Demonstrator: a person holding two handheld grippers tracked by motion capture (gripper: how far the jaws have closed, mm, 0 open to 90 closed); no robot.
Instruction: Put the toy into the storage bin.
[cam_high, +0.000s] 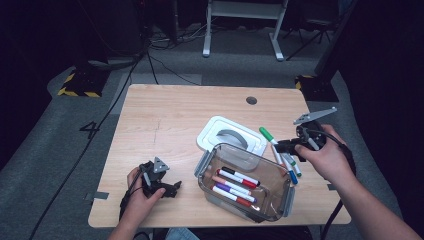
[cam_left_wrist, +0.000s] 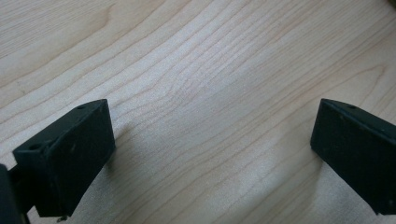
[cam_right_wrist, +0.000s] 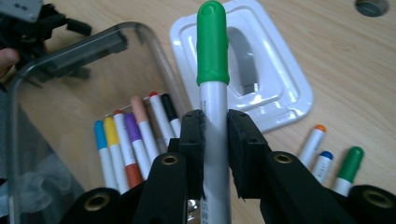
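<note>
**Q:** Marker in hand — which one, and how is it held?

**A:** My right gripper (cam_right_wrist: 215, 135) is clamped on the green marker (cam_right_wrist: 213, 60), pads pressing its white barrel just below the cap. In the right gripper view its long axis runs straight out along my jaws, cap leading. From the high view the marker (cam_high: 268, 134) hangs over the table's right side, cap toward the lid (cam_high: 229, 134).

**Q:** Where does it go from there?

**A:** By my reading, into the bin (cam_high: 204, 165). It sits to my left of that gripper and a little nearer me, with several markers already lying inside (cam_high: 235, 186). Those lie slantwise across its floor; I'd judge mine needs turning to match before I lower it. My right hand (cam_high: 327, 159) is far the nearer one.

**Q:** And your left?

**A:** Left gripper (cam_high: 162, 186) rests near the table's (cam_high: 165, 115) front left corner, jaws wide apart with bare wood between them.

**Q:** Anything unclear?

**A:** Three loose markers (cam_right_wrist: 327, 161) beside the bin are cut off by my own jaws. The bin's clear wall blurs how many markers lie in it.
</note>
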